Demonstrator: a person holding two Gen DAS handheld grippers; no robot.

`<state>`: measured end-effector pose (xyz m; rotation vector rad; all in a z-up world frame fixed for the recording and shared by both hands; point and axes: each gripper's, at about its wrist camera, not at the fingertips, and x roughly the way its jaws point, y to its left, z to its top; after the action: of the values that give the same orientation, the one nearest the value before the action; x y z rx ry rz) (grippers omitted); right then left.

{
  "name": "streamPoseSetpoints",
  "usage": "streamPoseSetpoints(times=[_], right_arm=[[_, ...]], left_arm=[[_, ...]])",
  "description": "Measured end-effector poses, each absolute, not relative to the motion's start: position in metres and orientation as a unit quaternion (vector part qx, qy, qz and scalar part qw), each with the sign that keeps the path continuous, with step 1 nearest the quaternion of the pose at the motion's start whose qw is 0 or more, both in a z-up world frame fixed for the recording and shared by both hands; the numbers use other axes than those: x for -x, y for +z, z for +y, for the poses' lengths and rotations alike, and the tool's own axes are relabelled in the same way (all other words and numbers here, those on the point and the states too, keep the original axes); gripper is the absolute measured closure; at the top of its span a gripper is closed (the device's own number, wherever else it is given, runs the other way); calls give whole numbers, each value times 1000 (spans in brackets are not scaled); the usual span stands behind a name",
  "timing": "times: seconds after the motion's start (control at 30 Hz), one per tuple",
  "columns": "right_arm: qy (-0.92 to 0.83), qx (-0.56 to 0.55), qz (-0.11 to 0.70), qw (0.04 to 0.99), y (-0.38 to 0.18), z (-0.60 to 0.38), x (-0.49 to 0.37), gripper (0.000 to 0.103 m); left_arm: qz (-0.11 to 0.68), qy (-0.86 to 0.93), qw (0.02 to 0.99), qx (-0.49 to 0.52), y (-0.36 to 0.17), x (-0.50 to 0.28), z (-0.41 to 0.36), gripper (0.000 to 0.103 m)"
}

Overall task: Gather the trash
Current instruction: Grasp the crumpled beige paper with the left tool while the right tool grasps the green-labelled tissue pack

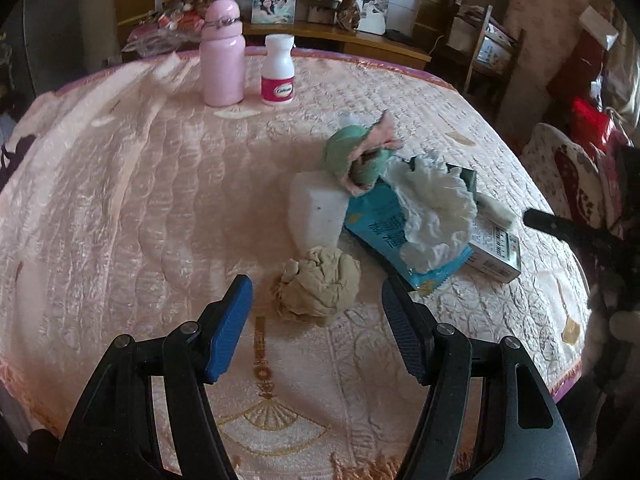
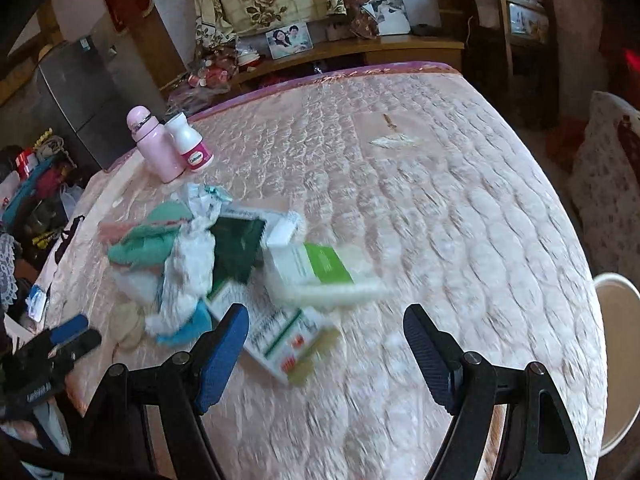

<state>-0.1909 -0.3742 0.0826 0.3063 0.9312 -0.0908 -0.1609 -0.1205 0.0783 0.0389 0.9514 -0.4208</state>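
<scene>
- The left gripper (image 1: pixel 316 300) hangs low over the near edge of the table, its blue-padded fingers (image 1: pixel 228 332) spread wide apart and holding nothing.
- Just beyond the fingertips and roughly centred in the gap lies a crumpled beige paper ball (image 1: pixel 320 288); being a rounded lump with no clear long axis, it probably needs only a short push forward before closing.
- The right gripper (image 2: pixel 326 344) is likewise spread and empty, poised above a small white medicine box (image 2: pixel 280 340) at the near right of the pile; this view is motion-blurred, so details there are uncertain.
- The left tool looks the nearer to a clean pick.
- Further in, the heap holds a blue tissue packet (image 1: pixel 384 236) with white tissue (image 1: pixel 436 208) spilling out, a white foam block (image 1: pixel 316 212) and a green-and-pink cloth wad (image 1: pixel 356 152).
- At the far left stand a pink bottle (image 1: pixel 223 56) and a white pill bottle (image 1: pixel 278 70).
- The table is covered with a quilted pink cloth (image 1: pixel 140 200); to the right sits a white bucket (image 2: pixel 618 356), and beyond is a cluttered room with a wooden shelf (image 1: pixel 360 40).
</scene>
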Motion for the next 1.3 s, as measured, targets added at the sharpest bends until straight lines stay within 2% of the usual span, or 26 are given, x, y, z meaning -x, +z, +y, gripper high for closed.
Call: streamPoseSetpoints(times=[0.23, 0.47, 0.6, 0.73, 0.83, 1.03, 1.1, 1.17, 1.2, 1.23, 1.27, 1.3], right_arm=[[-45, -77, 500, 861, 63, -354, 132, 26], [-127, -47, 528, 838, 52, -424, 177, 25], [-131, -108, 528, 832, 57, -472, 211, 25], [-97, -138, 498, 851, 74, -472, 223, 25], [-95, -144, 480, 860, 75, -468, 215, 18], [-112, -166, 487, 850, 54, -462, 180, 18], [-124, -162, 490, 848, 46, -460, 171, 18], [-138, -159, 495, 843, 37, -460, 166, 18], [-141, -158, 496, 842, 33, -460, 163, 18], [-148, -147, 488, 848, 33, -459, 164, 24], [-153, -134, 484, 851, 33, -457, 164, 41], [-160, -121, 483, 853, 33, -457, 165, 50]], left_arm=[[459, -198, 866, -13, 74, 151, -121, 37], [464, -200, 863, 4, 71, 139, -115, 37], [466, -204, 861, 9, 69, 135, -117, 37], [467, -230, 854, 9, 68, 137, -124, 37], [470, -234, 851, -8, 65, 136, -131, 37], [492, -226, 841, -25, 45, 126, -139, 37], [496, -226, 838, -22, 41, 125, -139, 40], [497, -231, 836, -12, 40, 125, -137, 66], [500, -230, 835, -12, 40, 126, -136, 67], [499, -232, 835, -10, 41, 127, -135, 72], [498, -235, 834, -11, 43, 129, -134, 73], [498, -237, 834, -12, 45, 132, -134, 74]])
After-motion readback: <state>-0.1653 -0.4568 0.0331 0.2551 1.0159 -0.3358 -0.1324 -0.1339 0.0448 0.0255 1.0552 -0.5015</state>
